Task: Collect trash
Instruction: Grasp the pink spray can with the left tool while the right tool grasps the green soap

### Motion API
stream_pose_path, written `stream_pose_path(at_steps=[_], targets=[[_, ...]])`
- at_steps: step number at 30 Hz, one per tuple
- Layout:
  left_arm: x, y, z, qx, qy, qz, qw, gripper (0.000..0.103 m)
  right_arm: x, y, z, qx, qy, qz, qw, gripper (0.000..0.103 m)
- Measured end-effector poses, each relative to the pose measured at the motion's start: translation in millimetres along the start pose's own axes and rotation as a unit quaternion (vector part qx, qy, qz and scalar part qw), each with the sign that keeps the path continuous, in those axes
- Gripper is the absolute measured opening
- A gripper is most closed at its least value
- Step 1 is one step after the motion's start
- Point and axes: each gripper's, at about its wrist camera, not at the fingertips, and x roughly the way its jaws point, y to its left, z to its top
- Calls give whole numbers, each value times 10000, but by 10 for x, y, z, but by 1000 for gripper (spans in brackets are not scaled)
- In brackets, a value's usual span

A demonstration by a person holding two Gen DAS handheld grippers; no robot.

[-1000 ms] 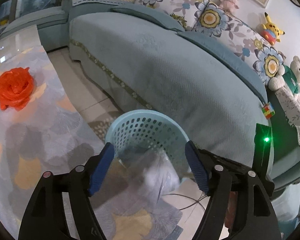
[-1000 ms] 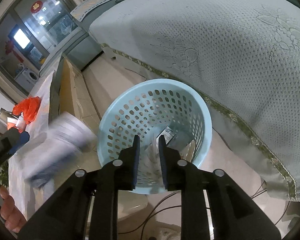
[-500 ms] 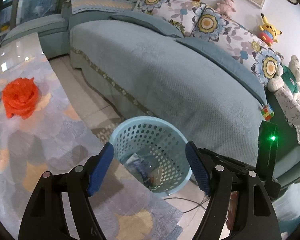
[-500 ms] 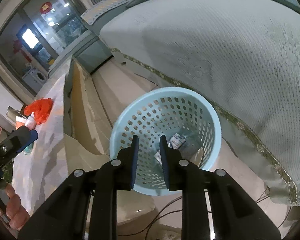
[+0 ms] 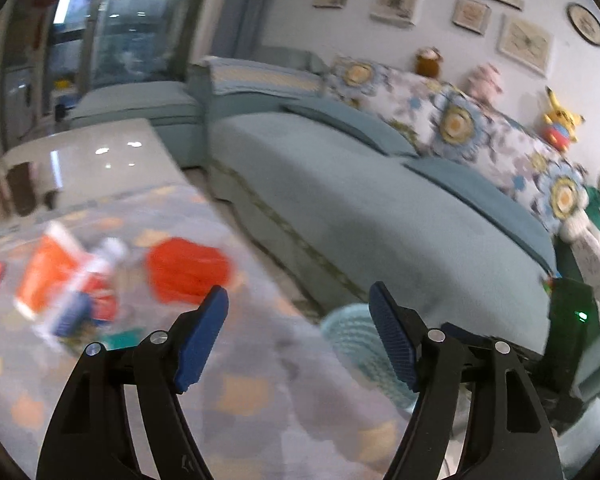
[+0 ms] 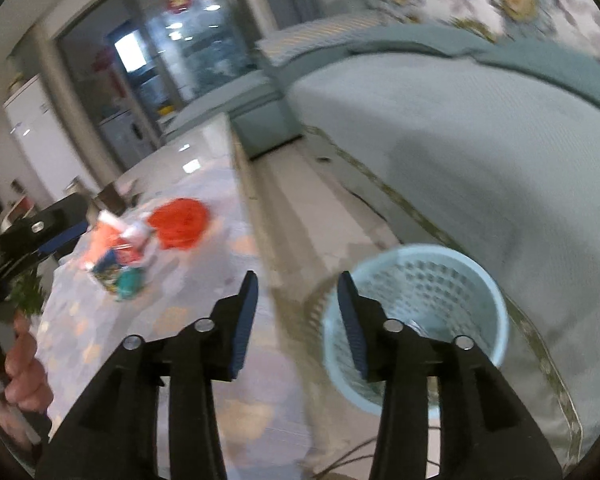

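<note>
A light blue perforated basket (image 6: 418,312) stands on the floor between the table and the sofa, with some trash inside; it also shows in the left wrist view (image 5: 354,340). A crumpled red bag (image 5: 188,270) (image 6: 178,222) lies on the patterned tablecloth. Beside it lie an orange-and-white packet (image 5: 50,274) and other wrappers (image 6: 118,258). My left gripper (image 5: 298,336) is open and empty above the table. My right gripper (image 6: 296,316) is open and empty, above the table edge next to the basket. Both views are blurred.
A large teal sofa (image 5: 380,208) with flowered cushions and plush toys runs along the right. The table (image 6: 204,160) has a glossy far end. My left gripper and hand (image 6: 16,264) show at the left of the right wrist view. Cables lie on the floor.
Both grippers have swung up and left from over the basket toward the table. The right gripper has opened from nearly shut. The trash that was dropped now lies in the basket.
</note>
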Motion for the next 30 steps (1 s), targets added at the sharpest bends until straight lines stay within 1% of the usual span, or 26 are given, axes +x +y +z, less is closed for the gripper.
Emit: stream_pose_path(at_steps=[4,6,7,10,13,14,15,18,21,22,25,26,27,28,29,30], targets=[[-134,511,53,-249,-21,311,9992,63,198,550,17,-447,130,226,9987,39],[-157,780,52,-321,50,514,9981,58,346,870,-16,-713,245,325,9966,39],[-159,887,41,-362,82,606,9975,54,399,970,-30,-792,292,368,9958,39],[-132,1262,-7,-552,170,863,9946,53,649,1332,-94,-1123,517,534,9909,39],[-13,1539,-28,-529,345,1188,9909,38,954,1690,-115,-1440,768,691,9842,39],[28,1624,-32,-533,414,1232,9901,37,954,1690,-115,-1440,768,691,9842,39],[71,1737,-45,-546,488,1269,9892,37,1067,1799,-109,-1515,862,738,9819,39],[184,1914,-83,-537,638,1260,9885,35,1324,2021,-107,-1532,1089,908,9780,39],[306,1979,-121,-441,793,1215,9884,35,1537,2088,-123,-1456,1249,942,9769,39],[315,1987,-123,-415,746,1220,9889,35,1592,2113,-136,-1427,1300,957,9765,39],[407,2068,-112,-437,866,1209,9879,31,1701,2169,-187,-1422,1389,956,9754,40],[440,2071,-119,-413,929,1198,9876,32,1715,2188,-197,-1465,1387,929,9750,43],[465,2056,-123,-305,964,1247,9870,35,1741,2219,-199,-1509,1375,891,9749,46],[475,2043,-125,-247,985,1244,9870,37,1753,2234,-197,-1518,1350,868,9753,53],[481,2046,-117,-252,1004,1178,9876,41,1768,2253,-194,-1526,1331,845,9756,55],[488,2050,-114,-290,1035,1067,9885,44,1786,2281,-186,-1545,1319,822,9757,55]])
